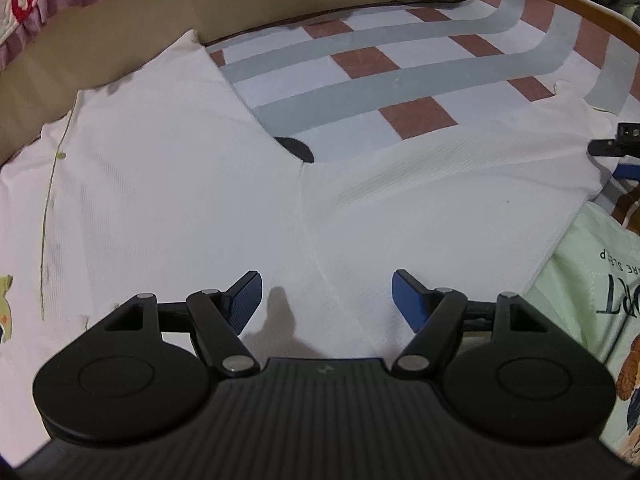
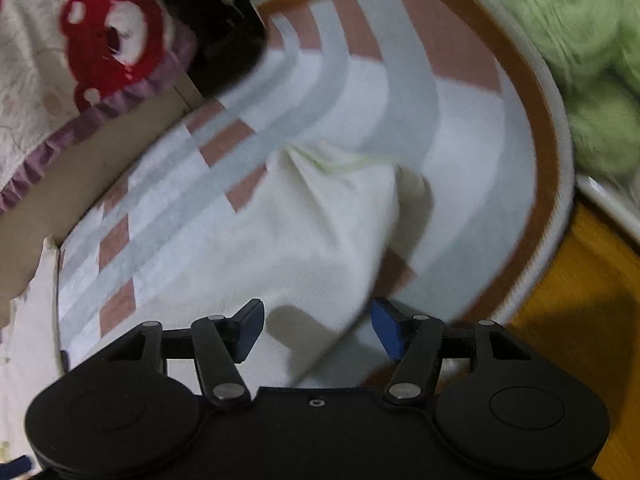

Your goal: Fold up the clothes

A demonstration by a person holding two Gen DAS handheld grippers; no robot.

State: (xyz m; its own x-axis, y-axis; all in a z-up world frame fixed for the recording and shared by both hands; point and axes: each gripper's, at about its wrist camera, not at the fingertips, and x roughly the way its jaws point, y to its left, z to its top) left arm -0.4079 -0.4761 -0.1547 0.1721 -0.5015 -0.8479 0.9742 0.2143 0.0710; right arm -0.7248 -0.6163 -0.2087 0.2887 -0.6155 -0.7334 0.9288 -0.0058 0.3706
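Observation:
A white garment [image 1: 180, 168] lies spread on a mat with grey stripes and brown squares [image 1: 360, 80]. Two of its parts meet in a V at a dark round patch [image 1: 296, 148]. My left gripper [image 1: 325, 280] hovers open just over the white cloth, a seam running between its blue pads, which press on nothing. In the right wrist view one end of the garment [image 2: 320, 220] lies bunched near the mat's brown rim [image 2: 548, 160]. My right gripper [image 2: 317, 308] stands open above that end's near edge, and its pads do not press the cloth.
A quilt with a red bear print and purple ruffle [image 2: 108, 40] lies beyond a brown cardboard band [image 1: 100, 40]. A pale green printed bag [image 1: 600, 280] borders the garment on the right. Green fluffy bedding [image 2: 592, 60] and an orange surface [image 2: 580, 300] lie past the mat's rim.

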